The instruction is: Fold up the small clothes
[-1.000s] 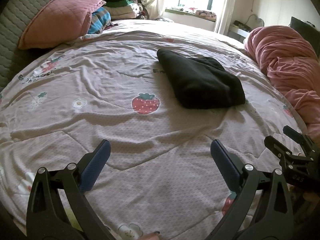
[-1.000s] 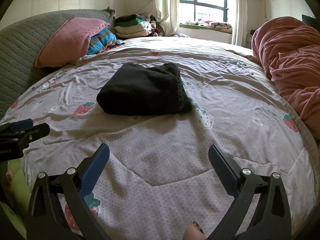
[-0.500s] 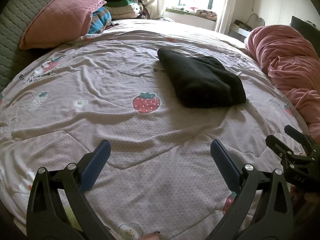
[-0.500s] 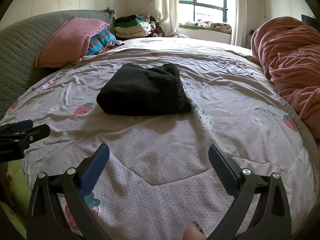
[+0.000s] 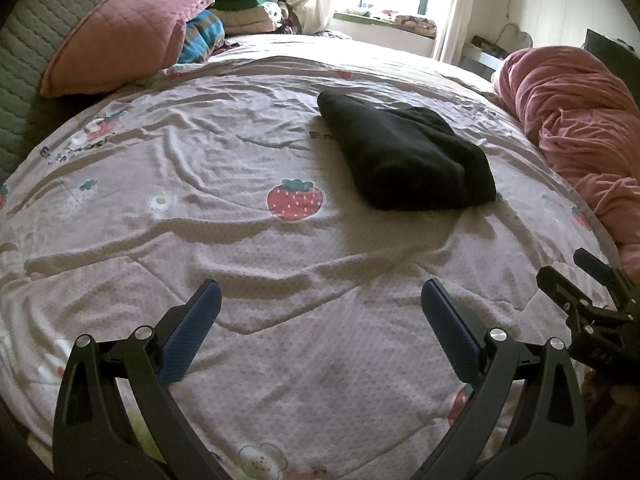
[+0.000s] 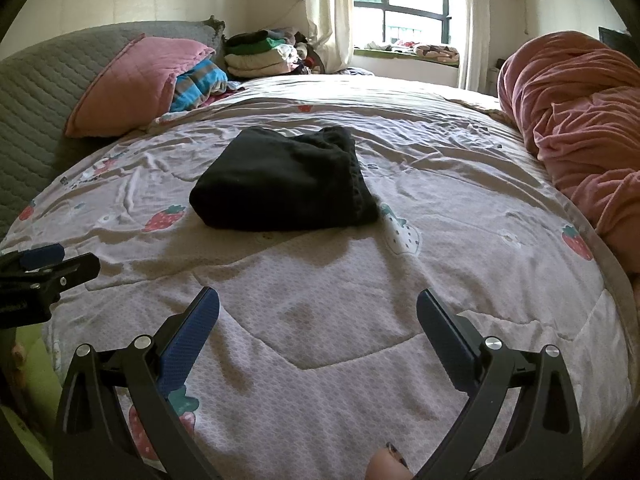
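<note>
Both grippers, left gripper (image 5: pixel 320 312) and right gripper (image 6: pixel 318 316), hang spread wide with nothing between their fingers, above the strawberry quilt (image 5: pixel 240 240). A folded black garment (image 6: pixel 280 184) lies mid-quilt, well ahead of them.

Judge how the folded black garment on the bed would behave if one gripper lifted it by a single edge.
The black garment looks like soft, thick fabric, so it would probably droop. Its stacked layers appear loose, so the fold would likely open. It should not slide much on the wrinkled strawberry quilt, which probably offers friction.
</note>
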Motion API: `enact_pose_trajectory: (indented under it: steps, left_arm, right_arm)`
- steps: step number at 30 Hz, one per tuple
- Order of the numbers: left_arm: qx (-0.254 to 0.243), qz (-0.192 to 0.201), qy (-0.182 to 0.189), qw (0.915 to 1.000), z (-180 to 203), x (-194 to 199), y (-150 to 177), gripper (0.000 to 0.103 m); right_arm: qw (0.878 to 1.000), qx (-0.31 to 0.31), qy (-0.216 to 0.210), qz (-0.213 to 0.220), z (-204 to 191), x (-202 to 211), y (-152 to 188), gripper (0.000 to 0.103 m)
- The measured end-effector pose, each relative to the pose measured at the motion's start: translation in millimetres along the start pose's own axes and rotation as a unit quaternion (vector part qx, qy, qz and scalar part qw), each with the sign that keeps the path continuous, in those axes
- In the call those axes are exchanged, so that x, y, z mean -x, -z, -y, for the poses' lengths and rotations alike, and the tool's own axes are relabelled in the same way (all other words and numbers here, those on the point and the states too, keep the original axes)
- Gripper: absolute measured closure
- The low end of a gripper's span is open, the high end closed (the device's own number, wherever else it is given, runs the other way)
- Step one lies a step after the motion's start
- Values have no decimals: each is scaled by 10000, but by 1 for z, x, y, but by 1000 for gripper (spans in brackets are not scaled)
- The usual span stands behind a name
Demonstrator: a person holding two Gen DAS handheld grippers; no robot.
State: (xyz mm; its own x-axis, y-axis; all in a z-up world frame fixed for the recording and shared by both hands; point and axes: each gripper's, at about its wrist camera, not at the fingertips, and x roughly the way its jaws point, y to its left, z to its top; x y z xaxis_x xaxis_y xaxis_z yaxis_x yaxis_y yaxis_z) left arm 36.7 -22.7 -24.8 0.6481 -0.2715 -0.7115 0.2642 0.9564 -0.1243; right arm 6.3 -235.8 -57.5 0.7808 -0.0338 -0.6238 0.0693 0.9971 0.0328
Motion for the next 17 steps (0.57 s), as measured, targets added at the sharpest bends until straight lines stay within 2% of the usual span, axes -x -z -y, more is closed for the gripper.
enact_pose_trajectory:
  steps: [4, 7, 9, 11, 13, 16, 17]
  left_arm:
    - [68, -66, 73, 9999, -3, -1, 1, 9]
    - [186, -137, 78, 9997, -14, -1, 0, 9]
    - [335, -222, 19, 9992, -25, -6, -6, 9]
    - [658, -322, -31, 9973, -56, -12, -19, 9]
    - [890, -297, -348, 9950, -98, -15, -36, 9]
    - [1102, -106, -1344, 9847, -176, -15, -55, 9]
    - [1177, -101, -1687, 9786, -201, -16, -58, 9]
  right_arm:
    - [9998, -143, 171, 13, 9, 1, 0, 5]
    - [9973, -501, 529, 127, 34, 11, -2, 5]
    - [9906, -915, 986, 254, 69, 25, -1, 5]
    - [9761, -1326, 1666, 439, 115, 46, 4, 5]
    - [9542, -1759, 2355, 556, 164, 68, 16, 5]
    - [8870, -2669, 3742, 450, 256, 109, 54, 5]
    - [8495, -3043, 4305, 214, 291, 124, 76, 5]
